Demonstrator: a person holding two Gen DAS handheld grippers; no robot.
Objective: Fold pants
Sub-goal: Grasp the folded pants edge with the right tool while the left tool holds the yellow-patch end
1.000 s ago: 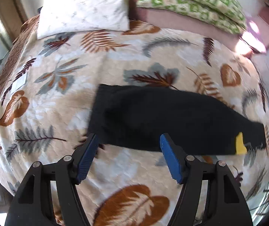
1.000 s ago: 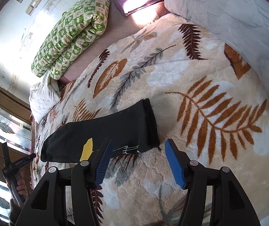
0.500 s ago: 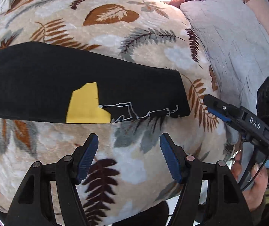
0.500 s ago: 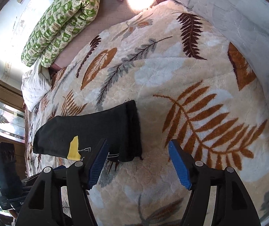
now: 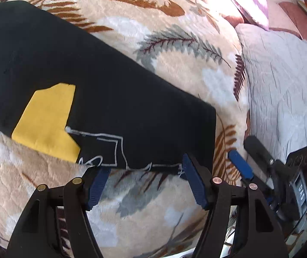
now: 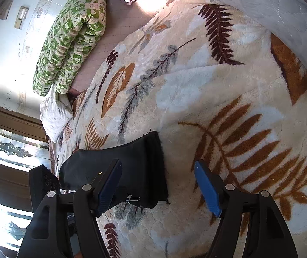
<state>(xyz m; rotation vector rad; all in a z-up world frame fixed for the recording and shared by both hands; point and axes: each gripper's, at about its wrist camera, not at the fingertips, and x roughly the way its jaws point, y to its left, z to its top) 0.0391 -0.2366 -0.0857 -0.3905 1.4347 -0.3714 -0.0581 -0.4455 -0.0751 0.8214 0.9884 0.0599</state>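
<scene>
Two grippers hover over a bed covered by a cream blanket (image 6: 196, 81) printed with brown and grey leaves. Black pants (image 5: 101, 90) lie flat on that blanket, folded lengthwise into one long dark strip. In the left wrist view the strip runs from the upper left down to a hem end at the lower right, and a yellow patch (image 5: 45, 120) with white outline stitching beside it sits along the near edge.

The left gripper (image 5: 142, 172) has its jaws apart, holding nothing; the blue pads sit at the near edge of the pants, close to the hem corner, though actual contact with the cloth cannot be judged. Just beside it, to the right, the other tool shows with a blue pad and a black body.

The right gripper (image 6: 157, 178) also has its jaws apart and empty. In its view the hem end of the pants (image 6: 132, 167) lies between the left pad and the open blanket, the left pad over the dark cloth and the right pad over bare blanket.

At the head of the bed lie a rolled green patterned quilt (image 6: 71, 34) and a white pillow (image 6: 54, 114). A pale grey quilted cover (image 5: 282, 81) lies along the bed's right side.
</scene>
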